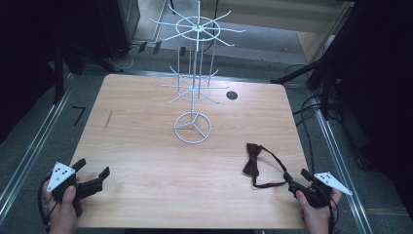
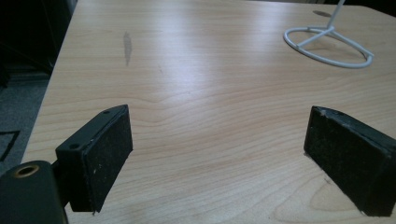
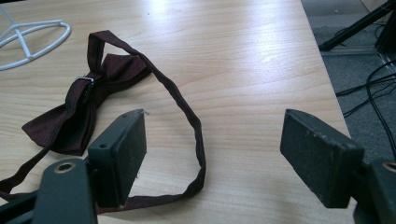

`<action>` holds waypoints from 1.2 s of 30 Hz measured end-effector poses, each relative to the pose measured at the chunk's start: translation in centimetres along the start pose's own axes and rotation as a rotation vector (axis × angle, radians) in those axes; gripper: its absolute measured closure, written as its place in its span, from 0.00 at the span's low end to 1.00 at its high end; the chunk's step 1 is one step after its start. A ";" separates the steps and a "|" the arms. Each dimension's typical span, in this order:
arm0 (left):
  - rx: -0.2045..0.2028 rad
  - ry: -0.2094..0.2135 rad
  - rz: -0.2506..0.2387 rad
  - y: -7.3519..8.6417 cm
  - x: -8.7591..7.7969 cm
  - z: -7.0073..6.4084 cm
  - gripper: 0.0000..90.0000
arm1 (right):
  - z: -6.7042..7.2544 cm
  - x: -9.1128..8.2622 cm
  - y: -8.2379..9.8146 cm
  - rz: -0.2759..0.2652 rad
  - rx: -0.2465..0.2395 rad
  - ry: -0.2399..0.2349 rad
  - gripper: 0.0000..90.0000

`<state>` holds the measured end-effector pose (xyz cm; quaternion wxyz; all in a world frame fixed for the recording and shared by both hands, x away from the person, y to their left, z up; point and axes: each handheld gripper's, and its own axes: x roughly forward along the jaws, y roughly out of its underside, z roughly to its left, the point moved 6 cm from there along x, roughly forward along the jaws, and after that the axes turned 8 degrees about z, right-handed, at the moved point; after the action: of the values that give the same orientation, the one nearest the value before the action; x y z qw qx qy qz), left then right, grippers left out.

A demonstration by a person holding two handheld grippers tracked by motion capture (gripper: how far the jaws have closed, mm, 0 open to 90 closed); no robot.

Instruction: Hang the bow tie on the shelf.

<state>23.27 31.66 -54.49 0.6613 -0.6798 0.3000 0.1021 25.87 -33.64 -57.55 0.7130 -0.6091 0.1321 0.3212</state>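
Jaws of the right gripper [image 3: 212, 154] stood apart over the strap of the bow tie [image 3: 86, 107], unclamped; the left gripper [image 2: 217, 158] gaped empty above the table [image 2: 210, 74]

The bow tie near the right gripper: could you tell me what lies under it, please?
The bow tie lies flat on the bare wooden table, its strap loop spread on the wood between the open right gripper jaws. Whatever sits beneath the bow itself is covered.

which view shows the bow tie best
The right gripper view: the bow tie lies close, showing its buckle and strap loop. The high view shows it small near the right gripper.
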 end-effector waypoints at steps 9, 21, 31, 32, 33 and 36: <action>-0.016 -0.018 0.004 -0.1 0.3 0.2 0.10 | 0.5 -0.4 -0.4 -0.009 -0.032 -0.005 0.24; -0.039 -0.027 0.004 -0.2 0.4 0.4 0.09 | 1.7 -1.8 -3.5 -0.064 -0.057 -0.018 0.23; -0.043 -0.030 0.007 -0.2 0.4 0.5 0.09 | 3.6 0.8 -3.7 0.013 -0.084 -0.048 0.17; -0.043 -0.033 0.007 -0.2 0.5 0.5 0.09 | 3.9 1.1 -3.7 0.020 -0.083 -0.058 0.15; -0.042 -0.034 0.007 -0.2 0.5 0.5 0.10 | 4.3 1.3 -3.6 0.031 -0.078 -0.064 0.14; -0.037 -0.036 0.008 -0.1 0.5 0.4 0.10 | 5.3 2.1 -3.6 0.060 -0.090 -0.076 0.05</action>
<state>23.85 31.93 -54.67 0.6533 -0.6890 0.2888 0.1224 28.65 -28.18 -54.81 0.6795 -0.6237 0.1084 0.3710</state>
